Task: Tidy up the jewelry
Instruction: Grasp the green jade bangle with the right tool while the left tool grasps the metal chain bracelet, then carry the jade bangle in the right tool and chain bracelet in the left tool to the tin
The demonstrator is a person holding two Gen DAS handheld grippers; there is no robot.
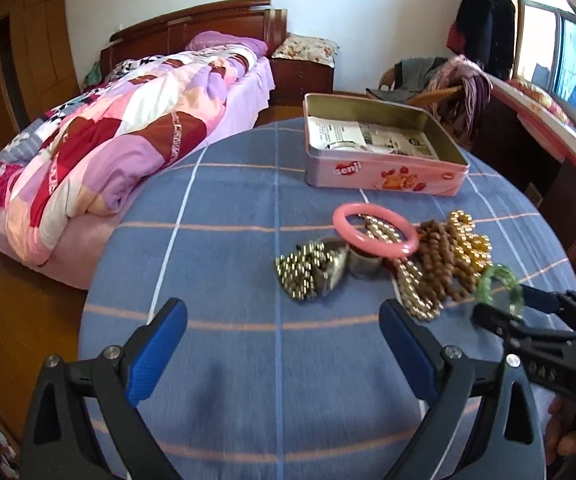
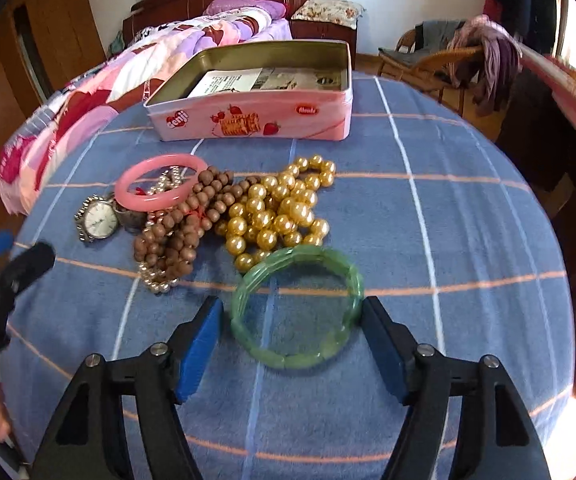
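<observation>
Straddling the green bangle point(image 2: 297, 307) with my right gripper point(image 2: 292, 340), I have its blue fingers point(image 2: 200, 344) spread wide on either side of the ring, which lies flat on the blue checked tablecloth point(image 2: 468, 240) just in front of the gold bead strand point(image 2: 280, 210). My left gripper point(image 1: 284, 344) hangs with its fingers apart over bare cloth, near the watch point(image 1: 330, 270), holding nothing. Brown wooden beads point(image 2: 192, 216) and a pink bangle point(image 2: 160, 182) lie heaped beside the gold strand, with the open pink tin point(image 2: 256, 120) beyond them.
</observation>
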